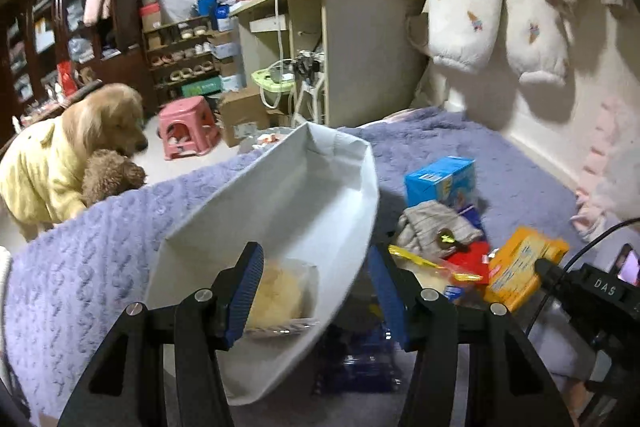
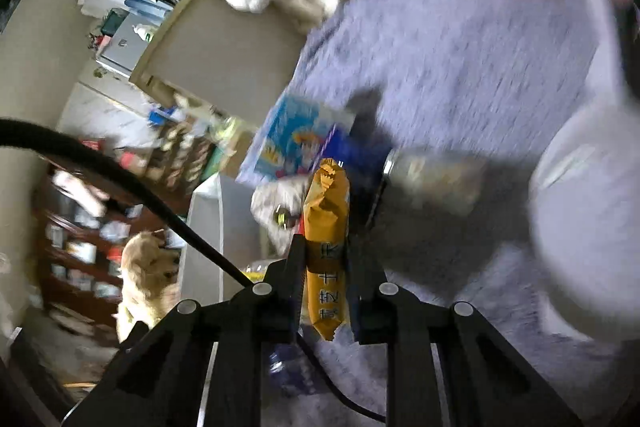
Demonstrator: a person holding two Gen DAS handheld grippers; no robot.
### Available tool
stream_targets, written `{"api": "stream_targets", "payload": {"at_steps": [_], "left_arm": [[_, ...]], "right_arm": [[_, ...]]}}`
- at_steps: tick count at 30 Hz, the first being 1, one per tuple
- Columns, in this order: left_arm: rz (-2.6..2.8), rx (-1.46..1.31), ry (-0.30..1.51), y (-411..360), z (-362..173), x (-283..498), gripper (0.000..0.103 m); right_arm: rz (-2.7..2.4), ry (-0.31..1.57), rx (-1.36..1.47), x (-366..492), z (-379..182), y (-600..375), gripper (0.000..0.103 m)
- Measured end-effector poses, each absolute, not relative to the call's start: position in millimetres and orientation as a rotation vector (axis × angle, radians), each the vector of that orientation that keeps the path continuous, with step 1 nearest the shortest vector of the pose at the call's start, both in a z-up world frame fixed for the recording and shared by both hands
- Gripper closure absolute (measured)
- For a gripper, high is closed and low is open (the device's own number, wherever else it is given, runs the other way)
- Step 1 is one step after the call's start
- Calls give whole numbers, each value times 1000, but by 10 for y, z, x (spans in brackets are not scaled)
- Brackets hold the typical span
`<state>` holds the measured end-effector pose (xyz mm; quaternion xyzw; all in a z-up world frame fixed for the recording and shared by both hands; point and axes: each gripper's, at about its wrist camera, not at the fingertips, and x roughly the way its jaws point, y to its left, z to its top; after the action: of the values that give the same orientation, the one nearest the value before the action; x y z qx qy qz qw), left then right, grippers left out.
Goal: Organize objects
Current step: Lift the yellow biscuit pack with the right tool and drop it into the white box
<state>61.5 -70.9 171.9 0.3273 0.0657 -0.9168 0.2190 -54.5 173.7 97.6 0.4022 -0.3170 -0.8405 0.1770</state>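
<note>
A white fabric bin (image 1: 280,195) hangs tilted over the purple blanket (image 1: 80,267). My left gripper (image 1: 316,291) straddles the bin's right wall, one finger inside against a bagged bread roll (image 1: 280,291), the other outside. My right gripper (image 2: 324,247) is shut on an orange snack packet (image 2: 326,223), which stands up between the pads. In the left wrist view that packet (image 1: 520,267) sits low on the right, with the right gripper (image 1: 542,265) at its edge. A blue box (image 1: 440,183), a grey striped cloth (image 1: 432,227) and a red packet (image 1: 468,255) lie in a heap beside the bin.
A big dog in a yellow coat (image 1: 60,163) and a small brown dog (image 1: 112,175) stand at the bed's left edge. A pink stool (image 1: 188,127) and a cupboard (image 1: 360,47) are beyond. A metal-capped jar (image 2: 432,175) lies near the blue box (image 2: 296,143).
</note>
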Motion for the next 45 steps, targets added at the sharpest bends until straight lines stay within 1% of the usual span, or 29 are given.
{"api": "stream_targets", "payload": {"at_steps": [3, 4, 8, 11, 15, 18, 20, 25, 26, 28, 32, 34, 35, 40, 43, 44, 45], "left_arm": [[-2488, 927, 185, -785, 1709, 600, 50], [-2457, 941, 213, -835, 1703, 588, 50], [-2434, 961, 451, -1165, 1715, 747, 50], [-2371, 931, 538, -1368, 1749, 909, 50], [-2323, 983, 546, -1488, 1645, 900, 50], [-2304, 1037, 569, -1545, 1547, 865, 50], [-2280, 1045, 552, -1545, 1529, 855, 50], [-2285, 1041, 492, -1430, 1608, 822, 50], [-2276, 1043, 472, -1410, 1624, 818, 53], [-2256, 1035, 426, -1391, 1667, 826, 53], [-2314, 1036, 476, -1407, 1692, 857, 53], [-2311, 1046, 457, -1400, 1683, 841, 53], [-2304, 1054, 445, -1397, 1674, 828, 53], [-2326, 1067, 472, -1411, 1652, 813, 53], [-2389, 1094, 539, -1389, 1618, 764, 53], [-2412, 1109, 553, -1359, 1601, 730, 53], [-2426, 1119, 549, -1323, 1585, 698, 53]], "right_arm": [[-2488, -761, 946, -389, 1299, 1652, 84], [-2488, -733, 889, -378, 1372, 1605, 84], [-2381, -658, 734, -249, 1624, 1278, 84], [-2237, -634, 714, -222, 1677, 973, 84], [-2018, -603, 744, -236, 1625, 472, 84], [-1962, -577, 774, -244, 1493, 275, 84], [-1949, -561, 797, -250, 1412, 198, 84], [-1845, -583, 843, -371, 1244, 55, 84], [-1815, -574, 851, -367, 1229, 15, 83], [-1756, -590, 871, -381, 1158, -13, 82], [-1687, -646, 889, -424, 1104, 12, 81], [-1651, -669, 874, -418, 1103, 32, 77], [-1630, -684, 867, -417, 1097, 32, 72], [-1622, -711, 896, -434, 1070, 49, 70], [-1718, -653, 903, -426, 1151, 128, 70], [-1809, -569, 914, -414, 1205, 172, 68], [-1859, -534, 914, -413, 1236, 222, 65]]}}
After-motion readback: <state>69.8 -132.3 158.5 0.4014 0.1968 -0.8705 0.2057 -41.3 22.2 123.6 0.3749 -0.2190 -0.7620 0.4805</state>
